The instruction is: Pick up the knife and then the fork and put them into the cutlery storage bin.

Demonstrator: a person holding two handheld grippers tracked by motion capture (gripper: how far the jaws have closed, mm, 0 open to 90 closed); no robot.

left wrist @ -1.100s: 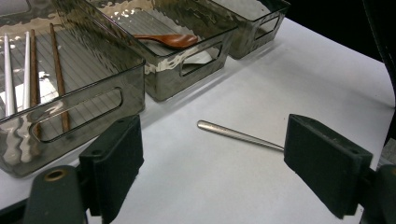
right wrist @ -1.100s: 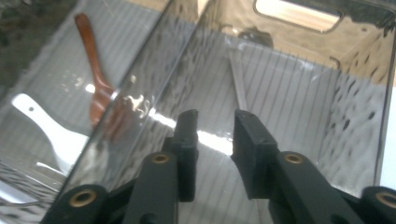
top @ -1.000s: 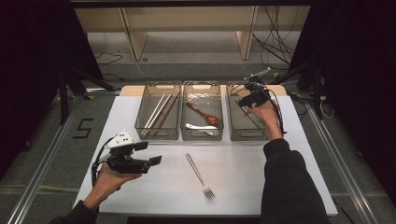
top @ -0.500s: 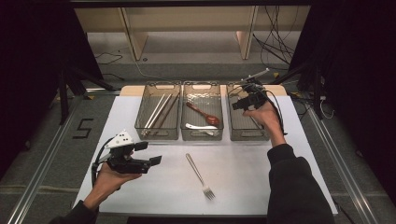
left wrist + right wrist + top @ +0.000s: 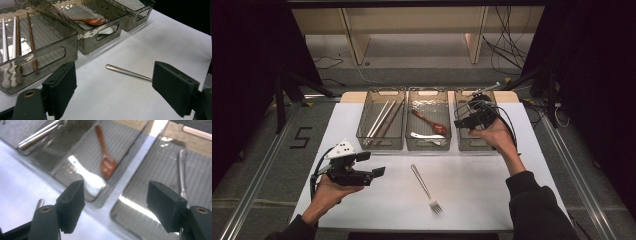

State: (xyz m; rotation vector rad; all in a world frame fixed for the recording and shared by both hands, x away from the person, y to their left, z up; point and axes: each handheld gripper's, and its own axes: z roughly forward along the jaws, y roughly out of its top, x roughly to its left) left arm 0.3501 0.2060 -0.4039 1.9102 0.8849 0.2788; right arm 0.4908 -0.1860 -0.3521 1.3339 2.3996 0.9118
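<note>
Three clear grey bins stand in a row at the back of the white table. My right gripper [image 5: 463,120] hovers over the right bin [image 5: 472,145], and its jaws have just been opening with nothing between them [image 5: 117,202]. A metal utensil [image 5: 182,172] lies in that bin. The middle bin [image 5: 428,145] holds a wooden spoon [image 5: 429,121] and a white spoon [image 5: 427,136]. Chopsticks [image 5: 382,119] lie in the left bin. A metal fork [image 5: 424,187] lies loose on the table. My left gripper [image 5: 373,164] is open and empty left of the fork, whose handle [image 5: 127,72] lies beyond the jaws.
The white table surface [image 5: 482,200] spreads around the fork. Dark floor, rails and cables surround the table. A wooden shelf frame [image 5: 412,20] stands behind the bins.
The right gripper has drawn back from the far end of the right bin toward the near side, and its jaws stand wider. The left hand has stayed still.
</note>
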